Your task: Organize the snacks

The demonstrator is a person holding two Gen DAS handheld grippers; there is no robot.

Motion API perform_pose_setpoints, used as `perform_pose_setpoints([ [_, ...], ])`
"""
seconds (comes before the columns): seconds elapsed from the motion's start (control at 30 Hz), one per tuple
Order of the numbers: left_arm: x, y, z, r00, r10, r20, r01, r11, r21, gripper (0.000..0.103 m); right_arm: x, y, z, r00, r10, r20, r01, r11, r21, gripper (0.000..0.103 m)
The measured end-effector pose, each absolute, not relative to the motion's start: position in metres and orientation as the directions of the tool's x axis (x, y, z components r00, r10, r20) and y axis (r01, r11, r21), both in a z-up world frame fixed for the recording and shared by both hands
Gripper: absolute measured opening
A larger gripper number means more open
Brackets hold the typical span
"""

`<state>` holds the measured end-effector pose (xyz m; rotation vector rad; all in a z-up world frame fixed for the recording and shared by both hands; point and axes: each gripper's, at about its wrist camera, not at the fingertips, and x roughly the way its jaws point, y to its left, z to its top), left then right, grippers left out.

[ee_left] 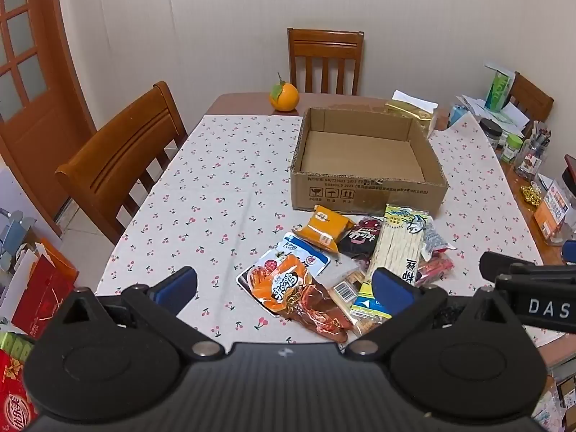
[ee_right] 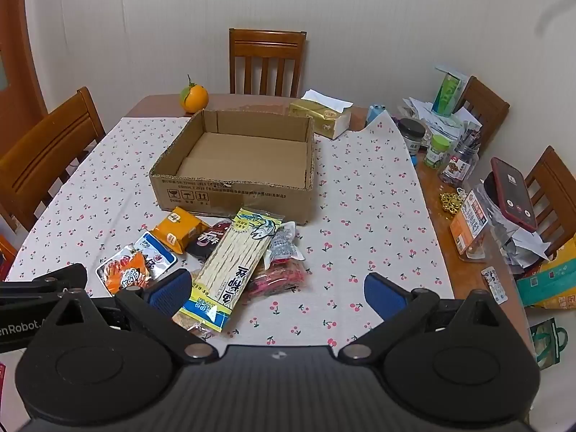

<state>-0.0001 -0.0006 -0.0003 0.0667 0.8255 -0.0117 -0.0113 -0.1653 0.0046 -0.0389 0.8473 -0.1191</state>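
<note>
An empty cardboard box (ee_left: pixel 367 194) (ee_right: pixel 234 194) stands on the cherry-print tablecloth (ee_left: pixel 223 187) (ee_right: pixel 360 198). A pile of snack packs lies in front of it: a long yellow fish-strip pack (ee_left: pixel 397 248) (ee_right: pixel 237 259), an orange pack (ee_left: pixel 324 228) (ee_right: pixel 178 228), a dark red pack (ee_left: pixel 361 239) (ee_right: pixel 208 241), a blue-white pouch (ee_left: pixel 306 253) (ee_right: pixel 156 253) and an orange chicken-feet pouch (ee_left: pixel 288 284) (ee_right: pixel 124 273). My left gripper (ee_left: pixel 284 288) is open and empty above the pile's near edge. My right gripper (ee_right: pixel 277 293) is open and empty to the pile's right.
An orange fruit (ee_left: pixel 284 97) (ee_right: pixel 194 98) and a tissue box (ee_right: pixel 324 117) sit behind the box. Jars (ee_right: pixel 437 151), papers and a phone (ee_right: pixel 513 194) crowd the table's right edge. Wooden chairs (ee_left: pixel 122 158) (ee_right: pixel 266 61) stand around the table.
</note>
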Motion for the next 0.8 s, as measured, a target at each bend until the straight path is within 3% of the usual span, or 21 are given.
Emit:
perform_pose_setpoints([
  [0.8,0.0,-0.002,0.005,0.677,0.008,-0.736,0.026,0.999,0.036,0.102,-0.01,-0.168,0.009,0.659,-0.116,-0.743,0.087,0.993,-0.078,0.103],
])
